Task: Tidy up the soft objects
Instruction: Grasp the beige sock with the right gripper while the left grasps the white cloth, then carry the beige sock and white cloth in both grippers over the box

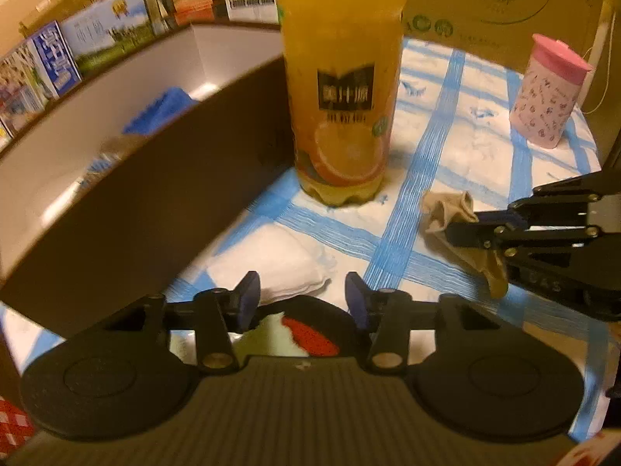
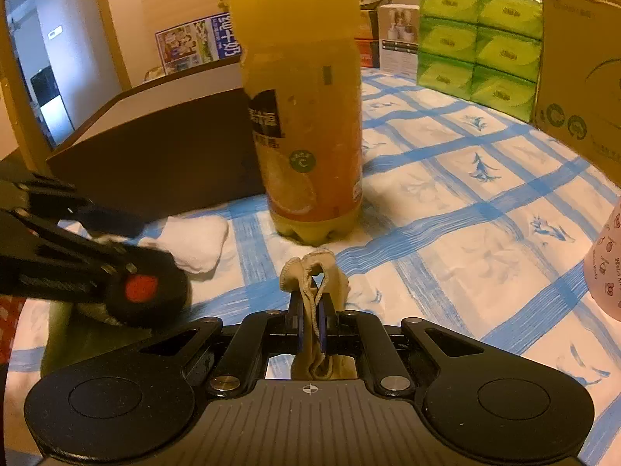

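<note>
Right wrist view: your right gripper is clamped on the limp, light beige fabric sock; grip bunched folds. Your left gripper stands apart

Blue-checked cloth carries juice bottle, white sock, pink cup.

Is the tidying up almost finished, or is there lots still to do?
Not finished yet. Something blue already sits in the brown box, though it is too blurry to name. The right tool is shut on the beige sock, just in front of the juice bottle. The left tool is open over the white cloth, which lies on the checked sheet, not yet picked up.
</note>
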`<state>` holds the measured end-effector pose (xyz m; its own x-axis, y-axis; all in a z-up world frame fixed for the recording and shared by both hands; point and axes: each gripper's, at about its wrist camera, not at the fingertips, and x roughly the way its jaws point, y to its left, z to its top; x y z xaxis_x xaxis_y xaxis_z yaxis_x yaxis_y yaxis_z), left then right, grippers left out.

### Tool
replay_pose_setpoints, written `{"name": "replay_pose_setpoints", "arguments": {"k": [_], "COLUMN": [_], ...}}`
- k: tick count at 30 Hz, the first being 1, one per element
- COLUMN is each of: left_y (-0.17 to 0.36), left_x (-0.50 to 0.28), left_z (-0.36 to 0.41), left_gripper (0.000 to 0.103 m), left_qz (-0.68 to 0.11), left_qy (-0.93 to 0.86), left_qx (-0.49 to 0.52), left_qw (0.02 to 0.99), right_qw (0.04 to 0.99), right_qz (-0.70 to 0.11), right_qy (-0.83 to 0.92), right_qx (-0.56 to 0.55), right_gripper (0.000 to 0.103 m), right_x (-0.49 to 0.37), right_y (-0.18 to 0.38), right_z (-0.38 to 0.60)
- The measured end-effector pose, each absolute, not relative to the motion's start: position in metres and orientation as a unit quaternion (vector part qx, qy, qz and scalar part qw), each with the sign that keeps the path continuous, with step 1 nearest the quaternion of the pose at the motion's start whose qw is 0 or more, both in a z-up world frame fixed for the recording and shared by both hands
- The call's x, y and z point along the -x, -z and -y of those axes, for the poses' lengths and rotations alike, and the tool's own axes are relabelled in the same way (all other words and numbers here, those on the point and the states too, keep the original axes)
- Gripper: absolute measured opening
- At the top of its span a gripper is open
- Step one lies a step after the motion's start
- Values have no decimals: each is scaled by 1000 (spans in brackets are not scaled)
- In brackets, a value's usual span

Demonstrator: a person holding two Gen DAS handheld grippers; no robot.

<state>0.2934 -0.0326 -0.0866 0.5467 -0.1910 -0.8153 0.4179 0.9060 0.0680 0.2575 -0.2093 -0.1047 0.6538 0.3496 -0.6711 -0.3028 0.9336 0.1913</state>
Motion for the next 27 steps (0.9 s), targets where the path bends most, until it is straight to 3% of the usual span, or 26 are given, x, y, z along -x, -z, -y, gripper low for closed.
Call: {"name": "replay_pose_setpoints", "arguments": {"k": [10, 13, 15, 18, 27], "left_y": [119, 120, 119, 114, 82], "left_x": [-315, -319, -320, -320, -303], "left_z": [35, 29, 26, 19, -6], "left_gripper": [51, 36, 19, 2, 1], "left_qz": [-462, -461, -456, -449, -422], "left_qy": [148, 143, 137, 132, 112], "left_qx": [-150, -131, -125, -114, -54], "left_qw": [862, 866, 870, 876, 898], "right_qw": [906, 905, 905, 905, 910], "right_qz": [-382, -383, -383, -383, -363], "right_qy": [-179, -179, -179, -177, -192], "right_qx": [-47, -50, -50, -51, -50], "right_gripper": [7, 8, 8, 8, 7], "right_x": [-272, -273, -275, -274, -266], "right_y": [117, 119, 120, 119, 101], "right_z": [207, 206, 206, 206, 200]}}
